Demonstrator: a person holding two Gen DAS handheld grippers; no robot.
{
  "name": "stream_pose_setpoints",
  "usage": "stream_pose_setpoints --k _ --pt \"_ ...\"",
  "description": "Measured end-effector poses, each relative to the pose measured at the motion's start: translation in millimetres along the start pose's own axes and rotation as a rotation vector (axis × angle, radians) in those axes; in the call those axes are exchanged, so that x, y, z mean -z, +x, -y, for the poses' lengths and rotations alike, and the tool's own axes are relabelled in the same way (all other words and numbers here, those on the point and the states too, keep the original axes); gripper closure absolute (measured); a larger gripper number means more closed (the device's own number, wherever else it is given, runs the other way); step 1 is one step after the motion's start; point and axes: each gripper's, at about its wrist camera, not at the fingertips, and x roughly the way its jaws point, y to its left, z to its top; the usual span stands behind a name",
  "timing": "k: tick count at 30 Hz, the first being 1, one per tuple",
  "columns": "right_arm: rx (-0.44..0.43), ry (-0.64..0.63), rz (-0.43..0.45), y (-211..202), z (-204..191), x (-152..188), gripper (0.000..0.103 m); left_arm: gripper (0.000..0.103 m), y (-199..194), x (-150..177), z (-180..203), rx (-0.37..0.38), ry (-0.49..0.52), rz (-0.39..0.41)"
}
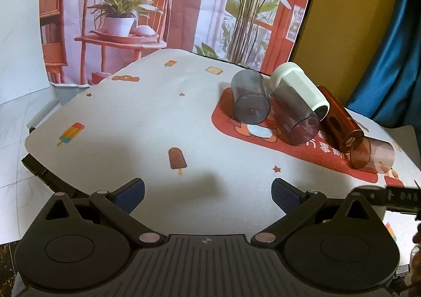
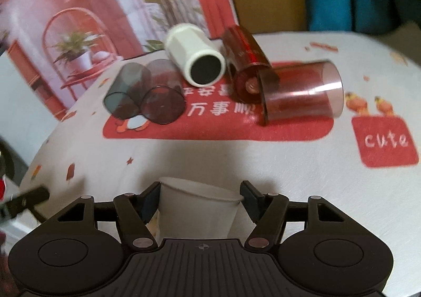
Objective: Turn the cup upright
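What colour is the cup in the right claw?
White; the cup shows best in the right wrist view, between the right claw fingers.

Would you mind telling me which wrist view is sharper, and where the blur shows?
Left wrist view: crisp, the grey cups clearly edged, fisheye bending the table. Right wrist view: motion-smeared, worst on the backdrop; the white paper cup between the fingers stays readable.
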Motion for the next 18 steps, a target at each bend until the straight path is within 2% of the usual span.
stream_pose_setpoints --k 9,13,18 --pt "0.077 -0.201 0.138 -14 -12 -2 0.042 0.000 -1 1 5 0.006 0.003 0.000" --pt "0.110 -0.189 0.156 -7 -4 -5 0.042 0.000 0 1 5 0.005 0.005 -0.004" --pt "0.206 -0.237 0.201 -7 3 -5 0.042 0.000 2 1 4 0.004 -0.001 -0.011"
